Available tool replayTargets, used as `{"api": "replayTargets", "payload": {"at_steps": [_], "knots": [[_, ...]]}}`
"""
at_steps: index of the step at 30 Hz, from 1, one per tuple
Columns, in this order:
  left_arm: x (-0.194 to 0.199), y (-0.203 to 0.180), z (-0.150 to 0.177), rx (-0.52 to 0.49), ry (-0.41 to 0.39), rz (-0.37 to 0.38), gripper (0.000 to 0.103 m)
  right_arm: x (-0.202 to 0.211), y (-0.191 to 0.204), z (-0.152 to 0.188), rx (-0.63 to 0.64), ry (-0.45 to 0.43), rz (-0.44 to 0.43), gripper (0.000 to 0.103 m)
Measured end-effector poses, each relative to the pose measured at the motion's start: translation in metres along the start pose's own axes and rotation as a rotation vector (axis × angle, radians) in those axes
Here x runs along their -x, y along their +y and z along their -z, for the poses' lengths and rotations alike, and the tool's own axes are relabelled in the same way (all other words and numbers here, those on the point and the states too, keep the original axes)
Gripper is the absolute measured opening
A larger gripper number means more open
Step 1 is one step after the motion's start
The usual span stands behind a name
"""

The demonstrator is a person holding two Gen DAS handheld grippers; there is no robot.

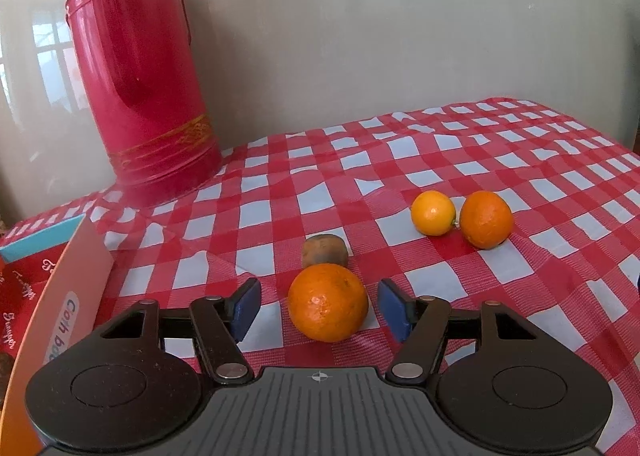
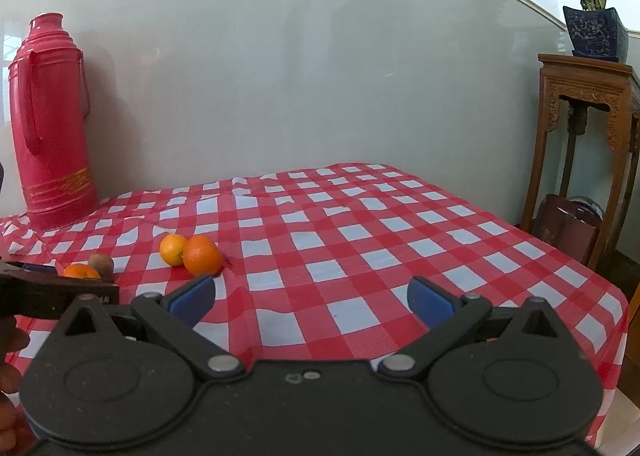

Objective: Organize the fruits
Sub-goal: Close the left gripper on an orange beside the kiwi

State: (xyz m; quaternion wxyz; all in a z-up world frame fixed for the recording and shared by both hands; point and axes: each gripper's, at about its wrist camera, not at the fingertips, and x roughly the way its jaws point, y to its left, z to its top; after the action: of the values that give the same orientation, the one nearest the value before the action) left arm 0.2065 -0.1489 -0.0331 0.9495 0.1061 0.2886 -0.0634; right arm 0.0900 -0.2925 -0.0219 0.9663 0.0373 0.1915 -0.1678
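In the left wrist view an orange [image 1: 328,302] lies on the red-checked tablecloth [image 1: 520,175], between the blue pads of my left gripper [image 1: 320,306], which is open with gaps on both sides. A brown kiwi [image 1: 325,251] sits just behind it. A small yellow-orange citrus [image 1: 433,212] touches a second orange [image 1: 486,219] further right. In the right wrist view my right gripper [image 2: 312,296] is open and empty above the cloth; the citrus [image 2: 173,249], orange [image 2: 202,254], kiwi [image 2: 101,264] and near orange [image 2: 81,271] lie to its left, with the left gripper [image 2: 60,292] at the edge.
A tall red thermos [image 1: 148,75] stands at the back left against the wall. An orange and blue carton [image 1: 60,316] stands at the left edge. In the right wrist view a wooden stand [image 2: 584,127] with a potted plant [image 2: 594,27] is beyond the table's right edge.
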Motion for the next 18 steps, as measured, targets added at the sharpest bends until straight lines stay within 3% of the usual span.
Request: {"api": "replayTargets", "payload": {"at_steps": [8,18], "knots": [[0.004,-0.002,0.002,-0.021,-0.006,0.013,0.043,-0.001,0.002,0.000,0.000,0.003,-0.010,0.097],[0.013,-0.001,0.003,-0.033,-0.021,0.016,0.042,-0.001,0.004,0.000,0.005,0.004,-0.020,0.097]]}}
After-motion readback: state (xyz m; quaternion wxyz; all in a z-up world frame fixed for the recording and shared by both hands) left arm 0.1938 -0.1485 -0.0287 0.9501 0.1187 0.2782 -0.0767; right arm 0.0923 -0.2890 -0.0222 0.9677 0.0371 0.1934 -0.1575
